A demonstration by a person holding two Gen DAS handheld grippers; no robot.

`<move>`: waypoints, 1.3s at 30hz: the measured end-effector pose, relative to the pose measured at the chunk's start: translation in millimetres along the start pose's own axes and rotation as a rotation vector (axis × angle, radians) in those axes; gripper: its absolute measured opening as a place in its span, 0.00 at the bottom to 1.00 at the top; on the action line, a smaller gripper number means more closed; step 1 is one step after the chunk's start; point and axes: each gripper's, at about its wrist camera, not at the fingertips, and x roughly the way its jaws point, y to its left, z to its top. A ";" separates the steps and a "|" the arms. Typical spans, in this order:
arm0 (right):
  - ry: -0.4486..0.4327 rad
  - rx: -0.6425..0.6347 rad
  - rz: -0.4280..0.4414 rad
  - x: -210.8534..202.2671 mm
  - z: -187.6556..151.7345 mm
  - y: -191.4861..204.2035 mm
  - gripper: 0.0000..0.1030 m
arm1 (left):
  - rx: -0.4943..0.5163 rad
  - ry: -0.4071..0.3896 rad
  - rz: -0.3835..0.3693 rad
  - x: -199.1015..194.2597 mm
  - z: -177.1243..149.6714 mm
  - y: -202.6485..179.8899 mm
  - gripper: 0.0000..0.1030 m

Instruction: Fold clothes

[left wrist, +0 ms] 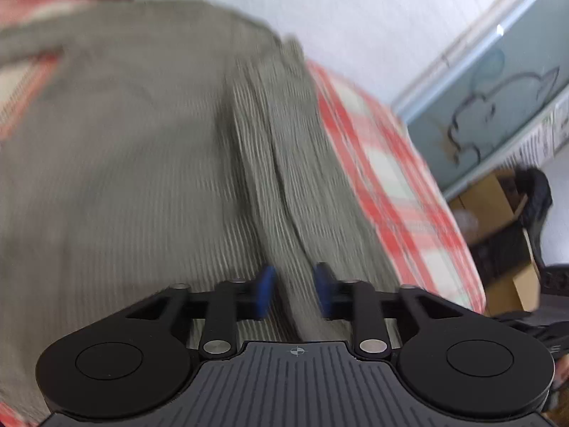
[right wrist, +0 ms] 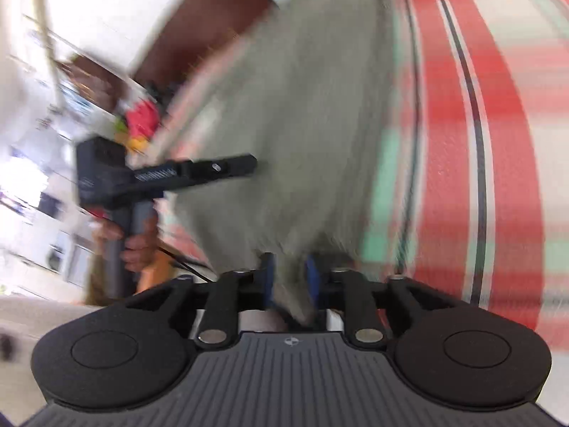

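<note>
A grey-green ribbed garment (left wrist: 149, 135) spreads over a red-and-white checked bedspread (left wrist: 384, 163). My left gripper (left wrist: 293, 290) has its blue pads (left wrist: 265, 291) closed on a bunched fold of the garment's edge. In the right wrist view the same garment (right wrist: 302, 106) runs away from me, blurred by motion. My right gripper (right wrist: 288, 281) is shut on a gathered corner of it. The left gripper (right wrist: 234, 165) shows in that view too, its black body held by a hand (right wrist: 138, 245) at the garment's left edge.
The checked bedspread (right wrist: 480, 142) fills the right of the right wrist view. A white wall and a pale blue panel with a drawn outline (left wrist: 498, 106) stand beyond the bed. Cardboard boxes (left wrist: 505, 235) and a dark bag sit on the floor at right. Colourful clutter (right wrist: 140, 124) lies beside the bed.
</note>
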 end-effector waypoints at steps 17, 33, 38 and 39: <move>-0.366 -0.021 -0.091 63.8 257.0 -54.0 0.65 | -0.009 -0.178 0.165 139.7 140.8 37.0 0.66; -0.153 -0.030 -0.231 172.7 343.0 -91.8 0.16 | 0.062 -0.124 0.139 168.4 148.2 47.0 0.48; -0.248 -0.027 0.016 155.4 341.5 -90.5 0.02 | 0.099 -0.131 0.159 169.2 145.2 45.4 0.11; -0.267 -0.011 0.025 153.4 341.2 -95.1 0.02 | 0.106 -0.133 0.163 169.4 144.7 45.1 0.10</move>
